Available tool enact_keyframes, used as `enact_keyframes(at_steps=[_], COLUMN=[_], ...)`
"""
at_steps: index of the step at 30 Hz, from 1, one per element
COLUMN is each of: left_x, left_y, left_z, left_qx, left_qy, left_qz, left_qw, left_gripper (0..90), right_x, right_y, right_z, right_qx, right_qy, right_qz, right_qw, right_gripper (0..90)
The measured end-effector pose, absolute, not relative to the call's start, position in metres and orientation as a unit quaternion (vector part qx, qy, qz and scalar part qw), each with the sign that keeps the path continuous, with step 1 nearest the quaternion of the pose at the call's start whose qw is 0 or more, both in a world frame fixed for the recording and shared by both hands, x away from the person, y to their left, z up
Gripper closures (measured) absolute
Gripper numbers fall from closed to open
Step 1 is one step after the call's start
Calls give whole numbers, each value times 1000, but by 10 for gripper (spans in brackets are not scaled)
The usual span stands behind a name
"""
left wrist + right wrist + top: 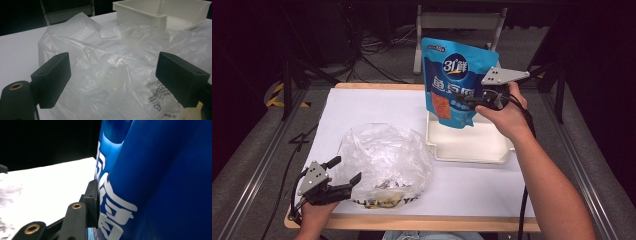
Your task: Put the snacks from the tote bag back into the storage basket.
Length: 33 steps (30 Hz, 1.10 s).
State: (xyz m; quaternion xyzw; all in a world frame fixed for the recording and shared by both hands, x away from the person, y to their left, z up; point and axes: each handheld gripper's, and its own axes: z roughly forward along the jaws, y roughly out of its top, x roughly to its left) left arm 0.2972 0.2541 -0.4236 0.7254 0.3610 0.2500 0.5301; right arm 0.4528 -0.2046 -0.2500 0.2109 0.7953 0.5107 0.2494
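A blue printed pouch (pixel 457 80) hangs upright over the back of a white tray (pixel 472 150), and my right gripper (pixel 468 100) is shut on its lower right side. In the right gripper view the pouch (pixel 155 180) is very close, with one black finger (pixel 92 200) pressed against its face and the other hidden behind it. A crumpled clear plastic bag (pixel 384 160) lies at the front left of the table. My left gripper (pixel 346 171) stands open just left of the bag. Its pads (pixel 53 77) are wide apart in front of the bag (pixel 110 50), with nothing between them.
A white sheet (pixel 372 105) covers the wooden table. The tray (pixel 140 12) sits behind the bag on the right half. Metal rails run along both sides of the table, and a white frame (pixel 457 22) stands on the floor beyond the far edge.
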Motion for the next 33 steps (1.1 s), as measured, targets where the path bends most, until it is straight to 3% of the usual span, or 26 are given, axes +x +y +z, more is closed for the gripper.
enact_keyframes(at_steps=[15, 33], left_x=[297, 297], left_y=[254, 255], left_z=[-424, -423], left_qx=[725, 727], left_qy=[359, 357], left_qz=[250, 251], left_qw=[532, 530], left_gripper=[136, 136], right_x=[488, 500], right_y=[-234, -233], right_z=[-278, -319], right_qx=[223, 231], right_qy=[792, 806], right_qz=[506, 487], right_qw=[259, 245], right_gripper=[607, 606])
